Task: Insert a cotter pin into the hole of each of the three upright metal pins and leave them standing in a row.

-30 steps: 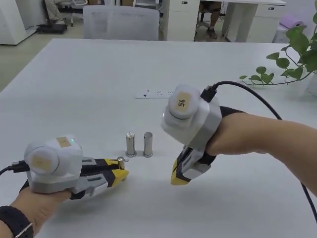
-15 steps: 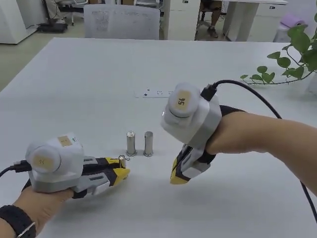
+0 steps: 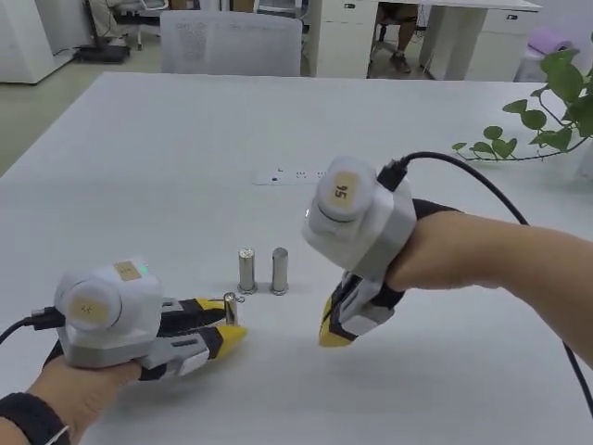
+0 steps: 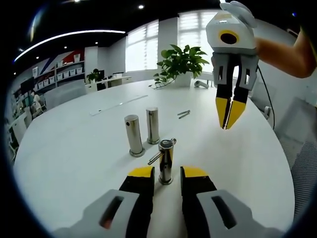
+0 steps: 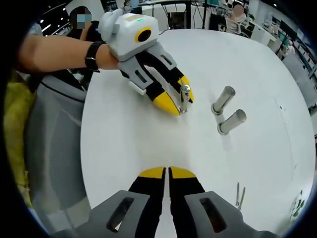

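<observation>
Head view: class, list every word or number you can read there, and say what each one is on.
"56" (or "95" if turned round): tan sticker on the right tool.
The stickers on the left tool: too blurred to read.
No other text can be read.

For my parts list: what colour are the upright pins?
The pins are silver; clearest in left gripper view.

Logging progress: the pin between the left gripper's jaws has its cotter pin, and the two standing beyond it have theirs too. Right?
Not quite. The left gripper view shows the two pins beyond standing bare; the pin between the left gripper's jaws does have its cotter pin.
</observation>
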Motion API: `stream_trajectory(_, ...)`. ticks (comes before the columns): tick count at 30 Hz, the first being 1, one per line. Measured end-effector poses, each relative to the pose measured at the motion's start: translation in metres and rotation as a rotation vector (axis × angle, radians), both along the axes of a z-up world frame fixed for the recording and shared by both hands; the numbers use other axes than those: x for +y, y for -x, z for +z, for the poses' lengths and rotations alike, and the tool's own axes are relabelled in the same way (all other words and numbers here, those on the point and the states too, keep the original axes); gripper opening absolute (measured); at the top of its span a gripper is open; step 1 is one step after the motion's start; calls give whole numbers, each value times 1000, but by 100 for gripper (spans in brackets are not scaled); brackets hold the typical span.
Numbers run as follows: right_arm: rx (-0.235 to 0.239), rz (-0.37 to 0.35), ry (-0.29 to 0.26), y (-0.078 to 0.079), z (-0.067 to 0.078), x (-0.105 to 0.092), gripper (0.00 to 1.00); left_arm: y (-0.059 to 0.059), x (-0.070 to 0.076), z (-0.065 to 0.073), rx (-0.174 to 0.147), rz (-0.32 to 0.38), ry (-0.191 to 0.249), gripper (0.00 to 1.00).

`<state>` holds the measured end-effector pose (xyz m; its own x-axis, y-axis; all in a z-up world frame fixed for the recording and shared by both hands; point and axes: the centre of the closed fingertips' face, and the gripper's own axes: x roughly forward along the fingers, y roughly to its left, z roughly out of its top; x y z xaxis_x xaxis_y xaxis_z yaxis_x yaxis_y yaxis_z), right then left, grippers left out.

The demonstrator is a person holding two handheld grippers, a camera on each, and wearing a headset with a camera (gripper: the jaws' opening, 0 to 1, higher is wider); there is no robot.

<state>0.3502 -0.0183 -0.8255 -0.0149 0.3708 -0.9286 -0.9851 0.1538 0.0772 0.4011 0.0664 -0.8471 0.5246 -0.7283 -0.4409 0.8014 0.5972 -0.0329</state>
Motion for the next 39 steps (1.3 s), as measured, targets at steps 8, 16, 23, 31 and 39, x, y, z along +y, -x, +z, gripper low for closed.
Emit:
stream_trajectory(8,-4,-4,-11,-2,2,1,5,1,0,4,20,17,28,35)
stream_trajectory(16,-13,-4,-20,-3,5,3,8,7,0,12,41,39,65,49)
stream_trajectory(23,-15,-8,-30,-3,8,3,10,13,4,21,42,59,88,56)
stream_trajectory(31,-20,-5,-35,-1,9,4,13,24,7,27,49,72,100,60)
stream_trajectory(39,-30,-11,-60,-2,12,3,20,32,6,36,46,83,118,63)
